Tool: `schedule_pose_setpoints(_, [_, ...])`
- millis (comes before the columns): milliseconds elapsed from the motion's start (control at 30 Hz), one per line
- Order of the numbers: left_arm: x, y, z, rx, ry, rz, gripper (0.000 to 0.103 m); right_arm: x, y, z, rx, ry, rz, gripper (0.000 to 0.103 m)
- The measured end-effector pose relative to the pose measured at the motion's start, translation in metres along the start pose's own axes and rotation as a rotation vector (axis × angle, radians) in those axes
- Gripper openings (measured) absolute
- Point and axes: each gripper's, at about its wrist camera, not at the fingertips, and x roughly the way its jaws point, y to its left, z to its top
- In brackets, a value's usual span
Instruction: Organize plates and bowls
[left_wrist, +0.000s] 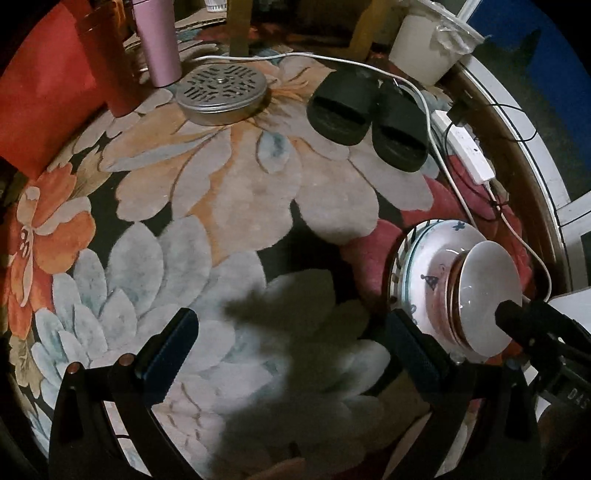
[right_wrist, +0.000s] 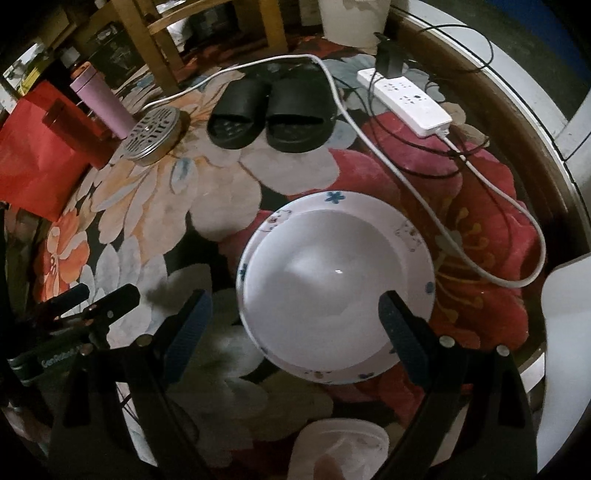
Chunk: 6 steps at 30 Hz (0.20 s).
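Observation:
A stack of plates and bowls (right_wrist: 334, 288) stands on the floral carpet; a plain white bowl (right_wrist: 325, 284) sits on top, in a white plate with blue flowers (right_wrist: 334, 197). In the left wrist view the stack (left_wrist: 454, 288) shows at the right, seen from the side. My right gripper (right_wrist: 295, 314) is open above the stack, its fingers (right_wrist: 400, 325) wide on either side of the bowl, touching nothing. My left gripper (left_wrist: 291, 350) is open and empty over bare carpet, left of the stack. The left gripper also shows in the right wrist view (right_wrist: 92, 306) at the far left.
A pair of black slippers (left_wrist: 365, 118), a round metal perforated lid (left_wrist: 221, 90), a pink flask (left_wrist: 157, 40) and a red bag (left_wrist: 40, 92) lie at the far side. A white power strip (right_wrist: 404, 99) and cables (right_wrist: 480, 236) run along the right edge.

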Motion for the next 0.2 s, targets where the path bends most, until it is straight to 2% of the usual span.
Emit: schedule_pose_setpoints(200, [-0.006, 0.019, -0.004, -0.008, -0.016, -0.003, 0.101, 0.005, 0.021, -0.003, -0.039, 0.014, 0.015, 0.092])
